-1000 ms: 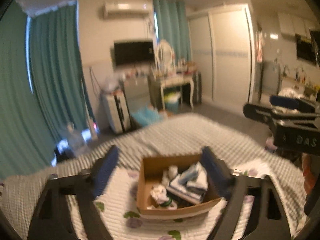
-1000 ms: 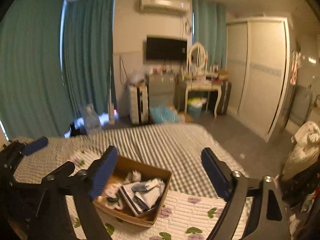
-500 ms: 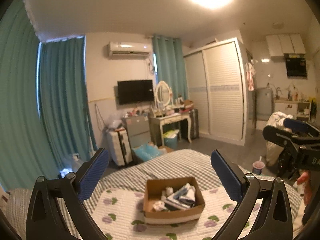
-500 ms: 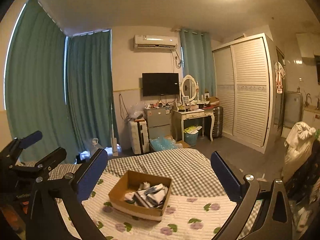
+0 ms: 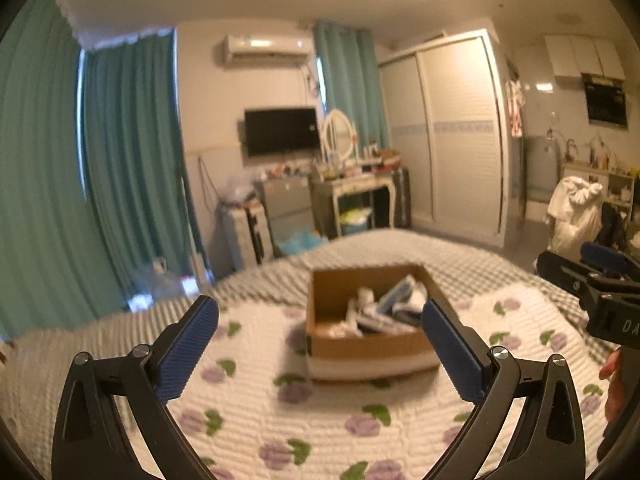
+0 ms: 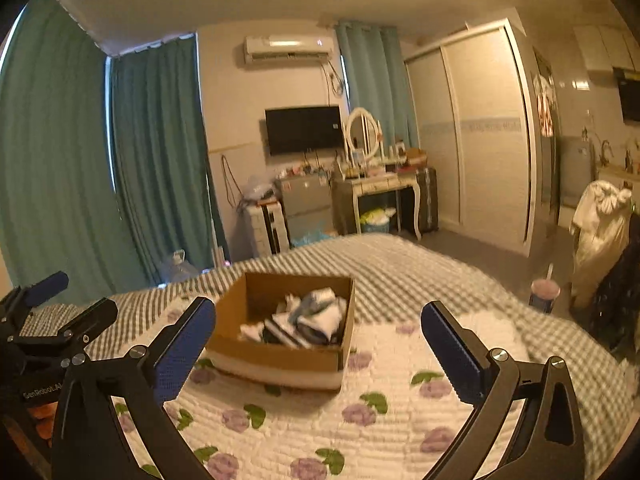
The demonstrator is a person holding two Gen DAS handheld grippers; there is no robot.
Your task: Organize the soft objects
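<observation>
Ahead of both grippers, on a white quilted bedspread printed with purple flowers and green leaves [image 5: 320,412], sits an open brown cardboard box [image 5: 370,350] holding a loose heap of folded white, grey and dark soft items [image 5: 390,308]. The left gripper [image 5: 320,330], black-framed with blue textured pads, has its jaws spread as wide as they go, with nothing between them; the box lies beyond and between its fingertips, slightly toward its right finger. The right gripper [image 6: 318,330] is the same build and equally wide open, holding nothing; the box sits beyond it toward its left finger. Its soft contents [image 6: 306,318] are blurred, so single pieces cannot be told apart. Each gripper shows at the edge of the other's view. Farther ahead, past a grey-and-white checked blanket [image 6: 400,264], stand teal curtains [image 6: 160,152].
</observation>
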